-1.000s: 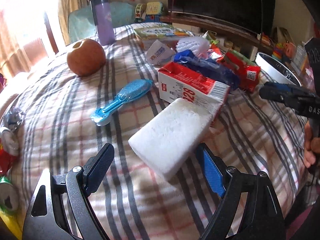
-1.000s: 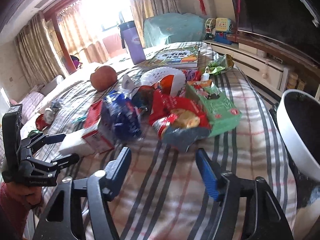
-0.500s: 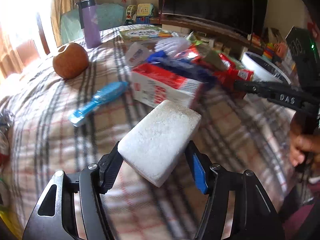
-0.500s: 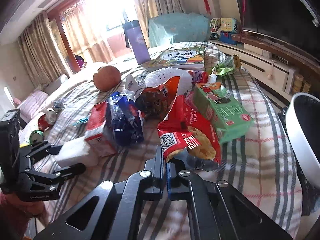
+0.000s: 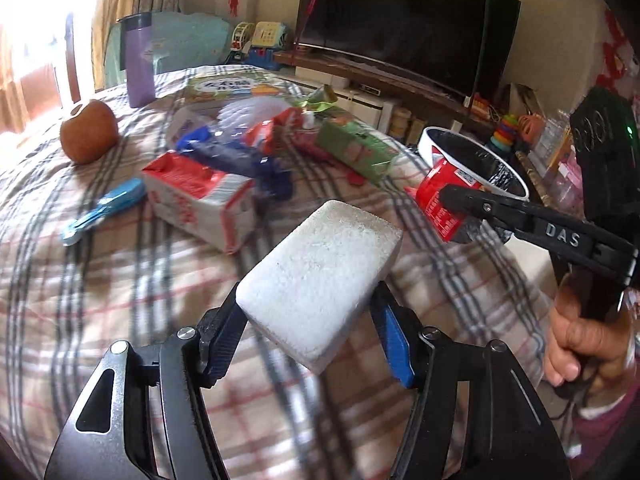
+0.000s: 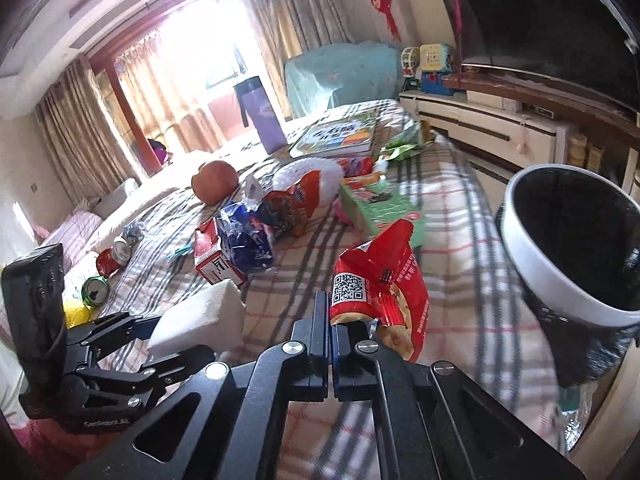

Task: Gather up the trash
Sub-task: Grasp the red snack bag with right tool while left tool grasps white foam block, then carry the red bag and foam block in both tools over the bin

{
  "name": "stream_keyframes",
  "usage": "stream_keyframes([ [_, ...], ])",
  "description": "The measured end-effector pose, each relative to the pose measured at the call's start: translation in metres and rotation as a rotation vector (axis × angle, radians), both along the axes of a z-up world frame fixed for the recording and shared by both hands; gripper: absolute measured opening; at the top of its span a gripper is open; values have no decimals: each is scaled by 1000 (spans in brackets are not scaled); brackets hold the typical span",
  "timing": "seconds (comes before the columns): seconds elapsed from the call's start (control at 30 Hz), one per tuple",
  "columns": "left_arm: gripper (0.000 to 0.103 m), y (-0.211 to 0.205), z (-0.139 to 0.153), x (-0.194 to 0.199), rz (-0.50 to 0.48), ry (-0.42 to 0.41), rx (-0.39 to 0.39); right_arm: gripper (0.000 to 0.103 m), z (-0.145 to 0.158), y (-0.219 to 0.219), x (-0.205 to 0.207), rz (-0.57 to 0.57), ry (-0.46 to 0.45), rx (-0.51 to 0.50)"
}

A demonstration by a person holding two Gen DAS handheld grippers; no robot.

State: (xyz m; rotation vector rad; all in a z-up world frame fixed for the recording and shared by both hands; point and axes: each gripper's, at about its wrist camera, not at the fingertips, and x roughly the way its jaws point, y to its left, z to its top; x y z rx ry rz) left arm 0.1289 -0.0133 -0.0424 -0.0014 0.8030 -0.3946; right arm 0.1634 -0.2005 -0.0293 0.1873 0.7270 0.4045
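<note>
My left gripper is shut on a white foam block, which it holds lifted above the plaid bedcover. The same block shows in the right wrist view at lower left, between the left gripper's fingers. My right gripper is shut on a red snack wrapper that hangs off the cover; in the left wrist view that wrapper hangs just before the bin. A white bin with a black liner stands at the bed's right side.
On the bed lie a red-and-white carton, a blue wrapper, a green box, a blue brush, an apple, a purple bottle and a book. Cans sit at the left edge. A hand holds the right gripper.
The left gripper closed on the foam block and raised it. The right gripper closed on the red wrapper and carried it up and right, toward the bin.
</note>
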Motion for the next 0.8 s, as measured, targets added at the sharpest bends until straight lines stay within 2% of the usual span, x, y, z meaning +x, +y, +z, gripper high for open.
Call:
stream_keyframes([
  [0.3, 61, -35, 5, 5, -24, -4, -28, 0, 3, -37, -11, -80, -7, 24],
  [0.8, 61, -95, 14, 17, -107, -13, -19, 0, 8, -84, -18, -153, -23, 37],
])
